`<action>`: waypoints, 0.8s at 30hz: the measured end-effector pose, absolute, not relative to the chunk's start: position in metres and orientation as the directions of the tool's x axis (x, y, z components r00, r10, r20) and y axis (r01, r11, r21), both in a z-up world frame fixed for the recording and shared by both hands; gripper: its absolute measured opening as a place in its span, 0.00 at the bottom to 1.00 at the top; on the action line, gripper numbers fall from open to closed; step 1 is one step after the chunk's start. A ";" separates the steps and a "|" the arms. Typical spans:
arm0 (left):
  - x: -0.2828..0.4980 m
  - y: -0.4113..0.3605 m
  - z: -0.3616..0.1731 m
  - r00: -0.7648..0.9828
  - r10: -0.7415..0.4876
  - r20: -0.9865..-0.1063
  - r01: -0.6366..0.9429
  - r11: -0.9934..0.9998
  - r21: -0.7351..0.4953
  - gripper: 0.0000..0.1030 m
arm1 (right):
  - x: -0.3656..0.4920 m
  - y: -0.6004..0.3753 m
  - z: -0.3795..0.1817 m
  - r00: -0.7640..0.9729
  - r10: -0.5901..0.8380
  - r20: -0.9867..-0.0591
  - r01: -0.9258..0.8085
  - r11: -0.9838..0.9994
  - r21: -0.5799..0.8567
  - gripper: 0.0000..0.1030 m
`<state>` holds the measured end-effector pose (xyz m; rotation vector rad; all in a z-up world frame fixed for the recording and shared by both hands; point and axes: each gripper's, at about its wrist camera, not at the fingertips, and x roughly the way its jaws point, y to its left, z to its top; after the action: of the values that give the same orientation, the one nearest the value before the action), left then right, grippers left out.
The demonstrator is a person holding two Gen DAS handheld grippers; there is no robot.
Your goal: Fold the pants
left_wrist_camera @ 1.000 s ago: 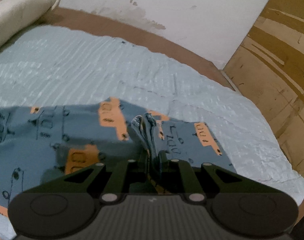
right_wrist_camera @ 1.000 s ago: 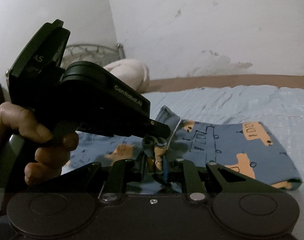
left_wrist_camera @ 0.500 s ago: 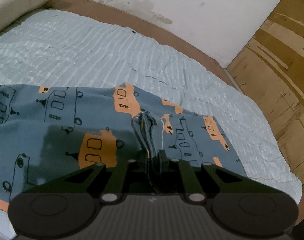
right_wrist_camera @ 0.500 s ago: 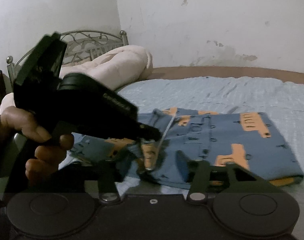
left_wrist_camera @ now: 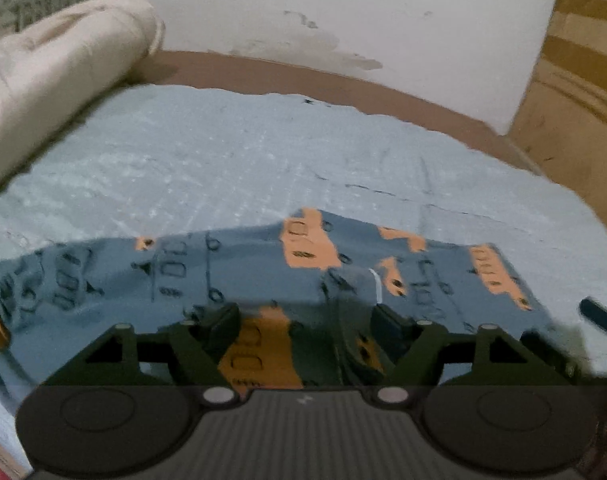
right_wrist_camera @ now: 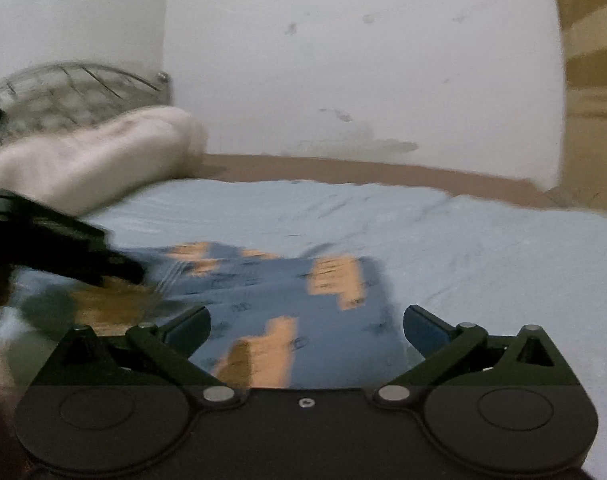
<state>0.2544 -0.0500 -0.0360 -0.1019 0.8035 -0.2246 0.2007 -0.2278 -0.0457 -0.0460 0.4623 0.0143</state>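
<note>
Pillow far left, on blue sheet. Pants lie folded flat on sheet, mid-near, blue with orange print. Left gripper released, fingers spread, low over pants, nothing between them. Right gripper also released, wide apart, over pants' right half. Both views motion-blurred. Wall far; wood panel far right.
</note>
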 end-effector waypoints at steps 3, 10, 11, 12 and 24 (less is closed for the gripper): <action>0.264 -0.051 -0.040 0.680 -0.171 -0.713 0.095 0.985 -0.145 0.76 | 0.233 -0.244 -0.049 0.876 -0.059 -0.479 0.020 0.996 -0.087 0.99; 0.270 -0.042 -0.051 0.659 -0.178 -0.731 0.068 0.982 -0.179 0.79 | 0.302 -0.277 -0.058 0.840 -0.100 -0.533 0.047 0.992 -0.113 0.99; 0.269 -0.041 -0.053 0.657 -0.183 -0.732 0.070 0.981 -0.182 0.79 | 0.313 -0.280 -0.061 0.831 -0.114 -0.545 0.055 0.991 -0.123 0.99; 0.269 -0.040 -0.055 0.655 -0.186 -0.732 0.072 0.980 -0.185 0.79 | 0.322 -0.284 -0.065 0.819 -0.131 -0.559 0.067 0.989 -0.133 0.99; 0.238 -0.039 -0.056 0.691 -0.176 -0.702 0.124 0.984 -0.125 0.80 | 0.297 -0.295 -0.082 0.788 -0.146 -0.599 0.087 0.988 -0.126 0.99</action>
<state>0.2380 -0.0387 -0.0561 -0.0695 0.7912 -0.1675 0.2968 -0.2953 -0.0823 -0.0935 0.6522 -0.1261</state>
